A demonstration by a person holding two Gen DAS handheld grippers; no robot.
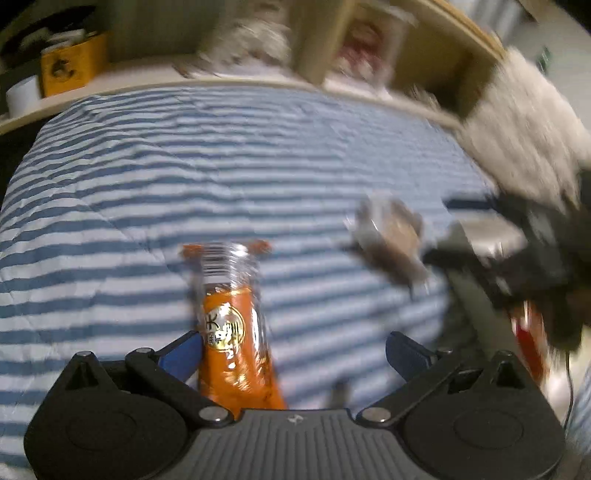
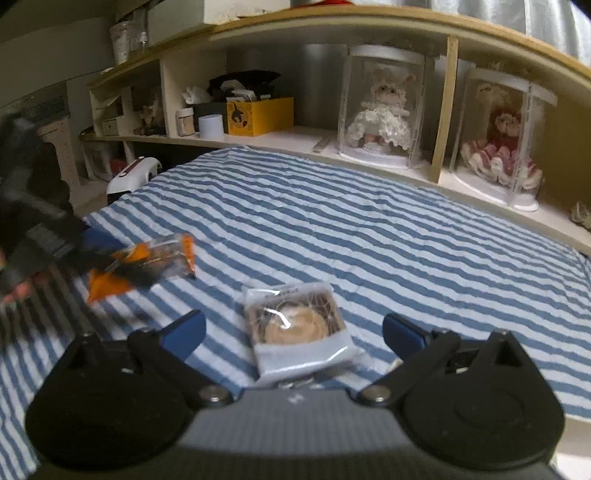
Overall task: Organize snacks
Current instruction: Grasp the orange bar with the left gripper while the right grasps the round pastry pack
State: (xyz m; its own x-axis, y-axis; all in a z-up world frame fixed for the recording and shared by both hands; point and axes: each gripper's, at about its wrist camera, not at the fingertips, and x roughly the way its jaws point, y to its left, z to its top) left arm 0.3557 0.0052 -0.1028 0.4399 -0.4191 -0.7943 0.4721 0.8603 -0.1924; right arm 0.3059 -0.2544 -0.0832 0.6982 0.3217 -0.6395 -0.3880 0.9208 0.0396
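An orange snack packet (image 1: 231, 325) with a clear top end lies on the striped bedspread (image 1: 184, 166). It sits inside my open left gripper (image 1: 295, 354), against the left fingertip (image 1: 183, 354) and well clear of the right one. The right wrist view shows this packet (image 2: 147, 258) blurred at the left, by the left gripper (image 2: 99, 251). A white-and-brown wrapped pastry (image 2: 299, 328) lies flat on the bedspread (image 2: 369, 221) between the wide-open fingers of my right gripper (image 2: 295, 332), touching neither. In the left wrist view the pastry (image 1: 388, 240) and the right gripper (image 1: 517, 258) are blurred.
A wooden shelf unit (image 2: 369, 26) runs along the far edge of the bed. It holds two dolls in clear cases (image 2: 382, 107), a yellow box (image 2: 260, 114) and a white cup (image 2: 210, 125). Something white and fluffy (image 1: 517, 129) lies at the right.
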